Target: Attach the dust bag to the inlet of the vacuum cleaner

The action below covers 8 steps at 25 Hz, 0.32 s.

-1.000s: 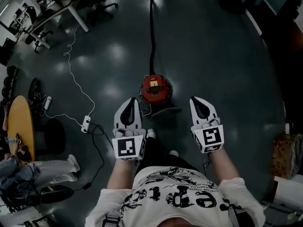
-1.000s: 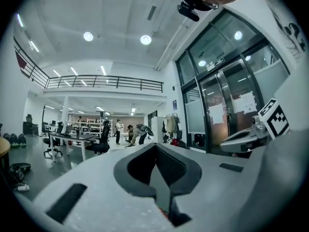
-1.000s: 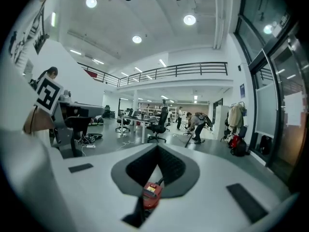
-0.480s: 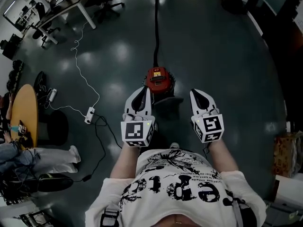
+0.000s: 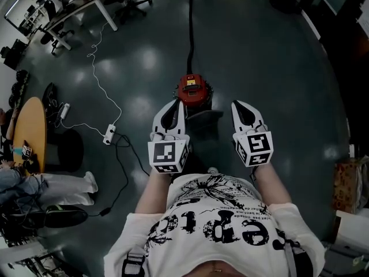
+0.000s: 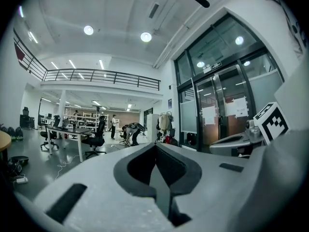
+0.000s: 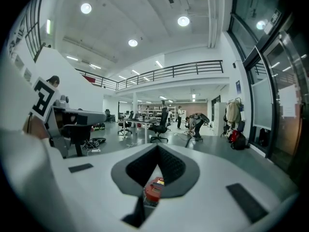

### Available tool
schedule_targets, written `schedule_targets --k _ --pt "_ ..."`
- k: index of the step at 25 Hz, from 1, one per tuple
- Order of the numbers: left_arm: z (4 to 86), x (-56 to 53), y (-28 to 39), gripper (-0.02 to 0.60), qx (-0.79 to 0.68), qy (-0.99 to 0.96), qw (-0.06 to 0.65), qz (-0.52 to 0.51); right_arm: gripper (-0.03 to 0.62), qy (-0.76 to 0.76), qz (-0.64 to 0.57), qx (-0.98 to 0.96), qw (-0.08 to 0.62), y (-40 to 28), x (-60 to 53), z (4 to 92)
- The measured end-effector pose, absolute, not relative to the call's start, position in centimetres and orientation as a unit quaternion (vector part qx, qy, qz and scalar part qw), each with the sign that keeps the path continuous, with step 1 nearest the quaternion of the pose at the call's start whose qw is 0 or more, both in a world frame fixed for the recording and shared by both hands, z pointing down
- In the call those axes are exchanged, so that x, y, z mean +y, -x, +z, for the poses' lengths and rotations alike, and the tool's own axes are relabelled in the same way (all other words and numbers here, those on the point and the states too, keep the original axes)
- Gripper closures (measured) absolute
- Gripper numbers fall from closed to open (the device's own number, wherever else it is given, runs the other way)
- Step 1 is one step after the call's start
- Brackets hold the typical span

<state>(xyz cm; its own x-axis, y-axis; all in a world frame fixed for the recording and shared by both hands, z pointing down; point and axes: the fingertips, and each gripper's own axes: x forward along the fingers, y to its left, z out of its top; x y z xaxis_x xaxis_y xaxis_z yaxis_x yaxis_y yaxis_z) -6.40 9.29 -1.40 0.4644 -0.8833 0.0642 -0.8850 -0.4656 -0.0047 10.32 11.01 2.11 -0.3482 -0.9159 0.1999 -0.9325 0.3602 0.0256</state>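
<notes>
A red canister vacuum cleaner (image 5: pixel 192 89) stands on the dark floor ahead, a black hose (image 5: pixel 189 27) running from it toward the far end. A dark flat piece (image 5: pixel 200 115) lies on the floor just below it. My left gripper (image 5: pixel 175 103) is held level over the floor, just left of the vacuum, shut and empty. My right gripper (image 5: pixel 239 104) is to the vacuum's right, also shut and empty. In the right gripper view the red vacuum (image 7: pixel 154 189) shows through the gap in the closed jaws. No dust bag is clearly visible.
A white cable (image 5: pixel 98 74) runs to a power strip (image 5: pixel 108 135) on the floor at left. A round wooden table (image 5: pixel 27 133) and a seated person's legs (image 5: pixel 52 183) are at far left. Desks and office chairs (image 5: pixel 69 7) stand at upper left. A carton (image 5: pixel 347 186) sits at right.
Both grippers and my view have advanced toward the vacuum cleaner, which now lies between the two gripper tips. Both grippers stay shut.
</notes>
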Motion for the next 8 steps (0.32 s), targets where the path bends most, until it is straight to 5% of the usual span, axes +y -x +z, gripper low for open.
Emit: schedule_targets --k 8 --pt "-1.1 10.6 5.9 0.578 -0.521 -0.853 0.018 0.032 0.592 -0.56 0.035 -0.822 0.092 -10.7 12.3 1.8"
